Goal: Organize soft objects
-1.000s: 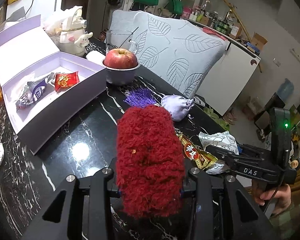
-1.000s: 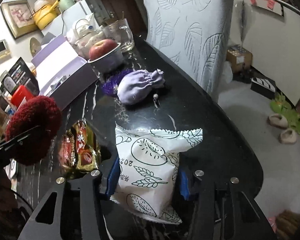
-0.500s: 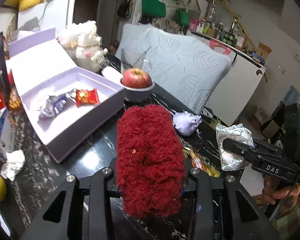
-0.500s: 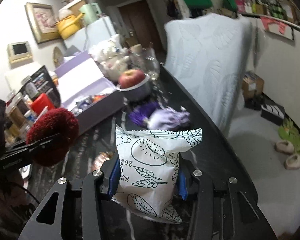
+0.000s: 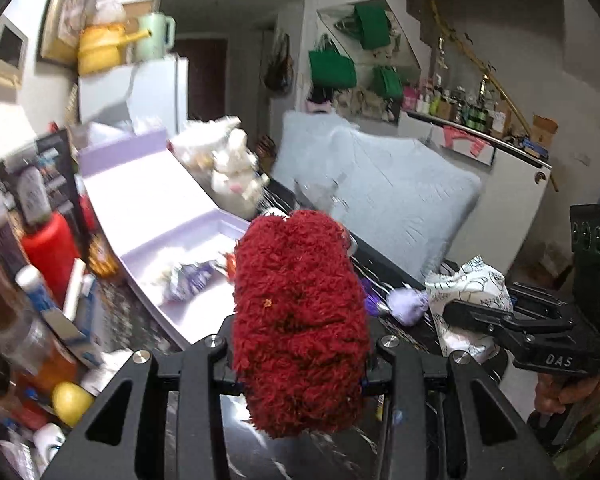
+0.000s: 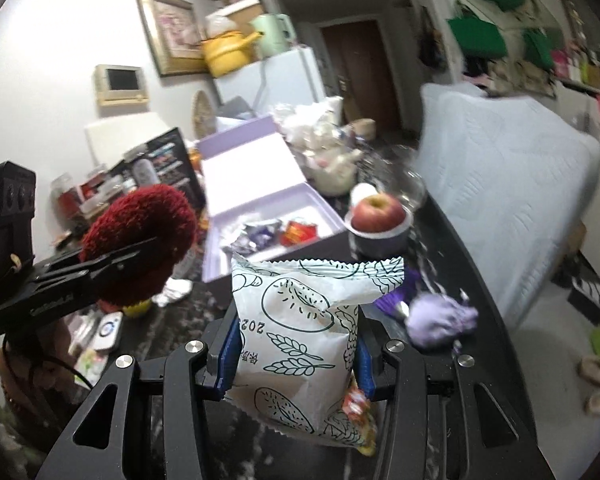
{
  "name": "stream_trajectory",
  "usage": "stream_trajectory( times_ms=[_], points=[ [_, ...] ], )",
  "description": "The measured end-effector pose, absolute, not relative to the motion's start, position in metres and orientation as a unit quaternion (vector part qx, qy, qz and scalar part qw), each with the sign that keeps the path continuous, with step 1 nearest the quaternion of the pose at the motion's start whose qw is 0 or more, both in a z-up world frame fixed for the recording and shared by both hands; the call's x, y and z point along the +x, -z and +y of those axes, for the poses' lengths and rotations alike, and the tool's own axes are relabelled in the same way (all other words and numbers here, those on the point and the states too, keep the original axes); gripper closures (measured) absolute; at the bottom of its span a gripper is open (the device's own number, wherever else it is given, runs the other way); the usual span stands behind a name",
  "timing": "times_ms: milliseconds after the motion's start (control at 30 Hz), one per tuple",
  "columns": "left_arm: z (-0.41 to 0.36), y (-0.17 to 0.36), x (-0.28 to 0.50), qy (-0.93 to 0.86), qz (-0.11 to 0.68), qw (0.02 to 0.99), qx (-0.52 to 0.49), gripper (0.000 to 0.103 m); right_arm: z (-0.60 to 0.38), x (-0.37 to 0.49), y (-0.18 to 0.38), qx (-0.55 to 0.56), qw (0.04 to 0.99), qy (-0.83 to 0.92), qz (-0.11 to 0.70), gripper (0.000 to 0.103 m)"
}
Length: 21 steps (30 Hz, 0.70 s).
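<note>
Black marble table, lilac box, apple bowl, purple pouch

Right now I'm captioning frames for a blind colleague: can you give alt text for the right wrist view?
The right gripper pinches a white snack packet printed with bread drawings above a black marble table. To the left, the left gripper holds a fuzzy dark red ball; behind lie an open lilac box, an apple in a bowl and a lilac pouch.
</note>
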State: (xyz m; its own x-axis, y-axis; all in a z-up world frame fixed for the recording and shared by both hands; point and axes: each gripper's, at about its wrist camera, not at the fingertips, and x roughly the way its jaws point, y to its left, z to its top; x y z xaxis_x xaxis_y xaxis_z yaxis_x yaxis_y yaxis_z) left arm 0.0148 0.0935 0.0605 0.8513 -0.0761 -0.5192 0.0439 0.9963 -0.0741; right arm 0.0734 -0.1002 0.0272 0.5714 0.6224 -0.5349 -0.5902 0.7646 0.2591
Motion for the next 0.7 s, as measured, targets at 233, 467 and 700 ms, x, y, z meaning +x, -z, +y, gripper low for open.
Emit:
stream_trajectory(
  times_ms=[233,467,700],
  points=[
    [0.122,-0.087,0.016,-0.006,0.235,0.972,-0.018,0.066,-0.070,0.075,-0.054,0.006,0.881,-0.382,0.279,0.057],
    [0.149,-0.104,0.031,-0.030,0.212,0.977,-0.010,0.066,-0.032,0.092,-0.077,-0.011,0.872,-0.415,0.259,0.057],
    [0.172,-0.114,0.064,-0.042,0.198,0.979,-0.005,0.066,-0.001,0.123,-0.093,-0.013,0.867,-0.431,0.248,0.057]
  ],
)
